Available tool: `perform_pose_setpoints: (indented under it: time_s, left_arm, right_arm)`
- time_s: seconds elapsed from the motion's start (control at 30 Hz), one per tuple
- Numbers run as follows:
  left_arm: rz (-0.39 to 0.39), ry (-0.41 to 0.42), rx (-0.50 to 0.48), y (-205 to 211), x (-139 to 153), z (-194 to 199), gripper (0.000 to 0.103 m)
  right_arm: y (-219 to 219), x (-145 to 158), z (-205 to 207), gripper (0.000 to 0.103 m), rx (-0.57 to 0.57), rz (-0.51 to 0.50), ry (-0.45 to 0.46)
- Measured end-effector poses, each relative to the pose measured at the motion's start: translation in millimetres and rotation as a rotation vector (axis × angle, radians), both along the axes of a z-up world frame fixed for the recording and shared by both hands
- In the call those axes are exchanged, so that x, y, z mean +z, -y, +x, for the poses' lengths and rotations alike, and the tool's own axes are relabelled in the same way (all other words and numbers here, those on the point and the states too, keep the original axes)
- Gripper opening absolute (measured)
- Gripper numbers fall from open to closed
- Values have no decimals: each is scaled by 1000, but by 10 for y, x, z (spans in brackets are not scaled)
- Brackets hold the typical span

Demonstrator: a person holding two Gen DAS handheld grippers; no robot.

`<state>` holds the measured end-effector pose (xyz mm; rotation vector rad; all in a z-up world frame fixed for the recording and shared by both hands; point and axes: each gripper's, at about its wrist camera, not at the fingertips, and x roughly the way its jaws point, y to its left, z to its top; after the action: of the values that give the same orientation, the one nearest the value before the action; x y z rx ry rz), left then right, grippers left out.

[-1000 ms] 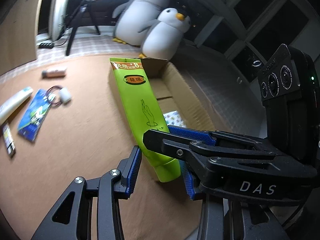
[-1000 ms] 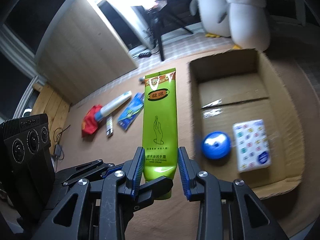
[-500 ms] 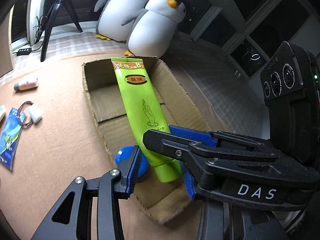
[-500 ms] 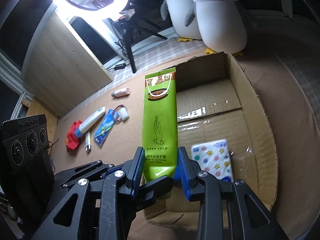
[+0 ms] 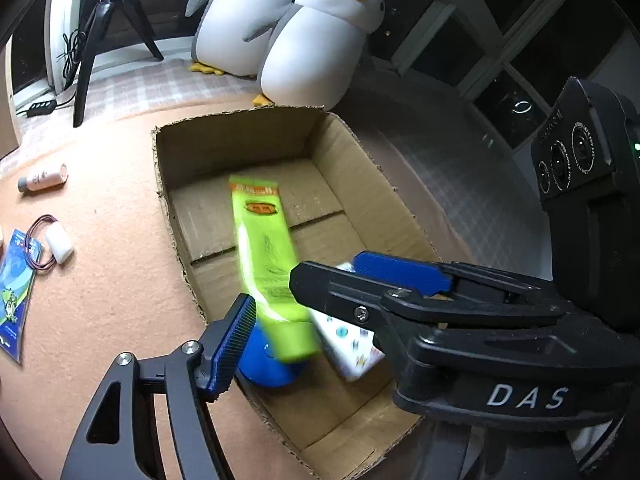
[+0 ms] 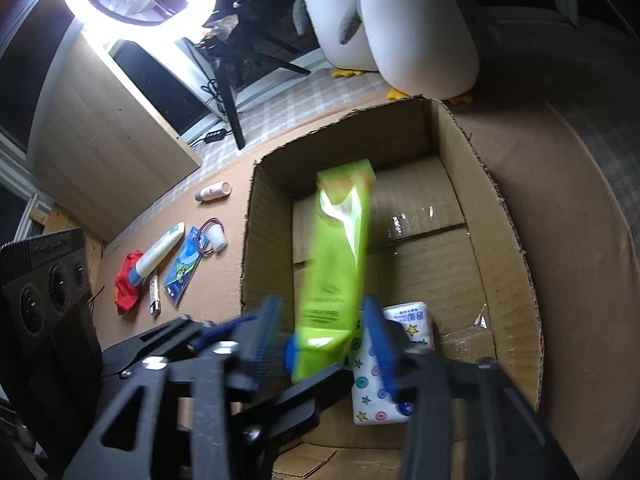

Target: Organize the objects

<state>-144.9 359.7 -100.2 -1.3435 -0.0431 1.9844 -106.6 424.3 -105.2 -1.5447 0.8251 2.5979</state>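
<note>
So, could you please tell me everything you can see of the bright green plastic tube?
The bright green plastic tube is long and flat, with an orange label near its crimped end and dark print lower down. Motion-blurred, it tilts inside the open cardboard box, cap end low over a blue round object. Both grippers' jaws are opening around it; contact is unclear.

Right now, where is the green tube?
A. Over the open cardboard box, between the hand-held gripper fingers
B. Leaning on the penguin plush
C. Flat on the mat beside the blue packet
A: the blurred green tube hangs above the cardboard box, no pad pressing it.
</note>
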Motion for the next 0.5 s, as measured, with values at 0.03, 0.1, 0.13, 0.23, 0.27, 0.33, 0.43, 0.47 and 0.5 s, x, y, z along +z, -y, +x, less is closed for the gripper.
perform_pose_setpoints:
  time_s: [0.03,0.1,0.13,0.23,0.27,0.33,0.43,0.47,0.5]
  left_arm:
    - [1,-2,2,2,1,-15,71]
    - [2,-7,0,24,15,-12,71]
    - [1,-11,0,33,23,-11,71]
    - [7,-15,2,80,53,7,71]
    - [9,-17,2,92,61,7,71]
    - [7,-23,3,148,96,60,71]
    - [5,-33,8,240,139,108,71]
    - [4,-37,14,283,157,120,71]
    - [5,-39,17,327,174,141,71]
  right_arm:
    - [-1,8,10,54,-8,7,-4]
    - [5,16,18,55,-14,18,-5]
    - [7,19,17,55,-15,19,-3]
    - [26,34,19,55,-17,21,-1]
    - [34,40,24,55,-18,20,-2]
    - [53,54,32,56,-18,19,-3]
    - [93,82,47,56,-18,22,-9]
    - [110,94,57,56,-18,23,-12]
    - [130,106,64,56,-17,25,-14]
